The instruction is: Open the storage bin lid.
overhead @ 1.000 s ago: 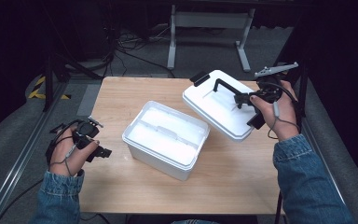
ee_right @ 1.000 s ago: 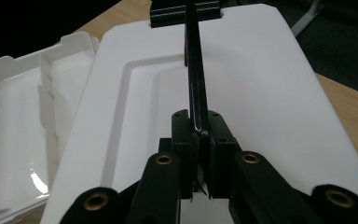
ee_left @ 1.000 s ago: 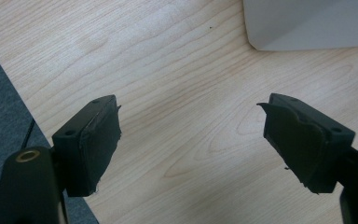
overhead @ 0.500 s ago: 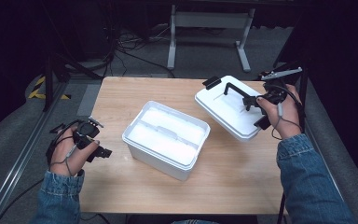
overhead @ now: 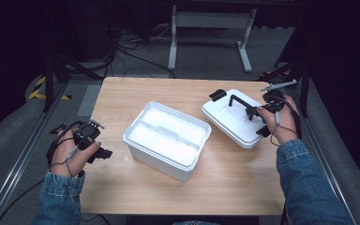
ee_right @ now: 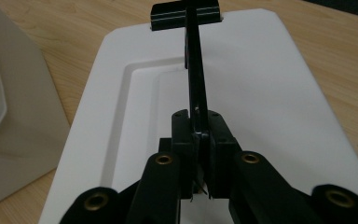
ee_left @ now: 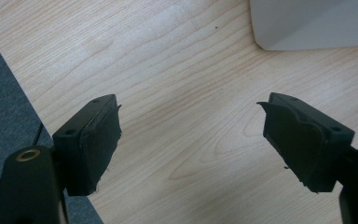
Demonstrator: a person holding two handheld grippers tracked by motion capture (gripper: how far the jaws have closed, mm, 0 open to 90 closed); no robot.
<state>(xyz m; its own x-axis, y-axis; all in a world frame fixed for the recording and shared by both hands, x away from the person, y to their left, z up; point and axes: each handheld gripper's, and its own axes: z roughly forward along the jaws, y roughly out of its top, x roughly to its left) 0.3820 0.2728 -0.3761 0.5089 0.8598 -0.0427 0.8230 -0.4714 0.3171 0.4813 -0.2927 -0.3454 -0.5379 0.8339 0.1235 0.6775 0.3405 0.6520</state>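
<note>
A white lid [overhead: 234,121] with a black handle [overhead: 238,100] lies tilted low at the table's right side. My right gripper [overhead: 254,112] is shut on that handle. In the right gripper view the jaws [ee_right: 199,135] pinch the thin black handle bar [ee_right: 193,60] above the lid [ee_right: 265,93]. A white open box [overhead: 166,138] stands in the middle of the table. My left gripper [overhead: 86,136] hangs at the table's left edge, open; in the left gripper view its jaws [ee_left: 191,140] stand wide apart over bare wood, with the box's corner [ee_left: 307,23] beyond.
The wooden table [overhead: 136,91] has free room at the back and along the front. Left of it runs a grey floor strip with a metal rail [overhead: 23,159]. A metal stand [overhead: 208,21] and cables lie on the floor behind. The box wall [ee_right: 14,107] is just left of the lid.
My right hand has brought the lid down and a little to the right, closer to the tabletop. The left hand and the box have stayed put.
</note>
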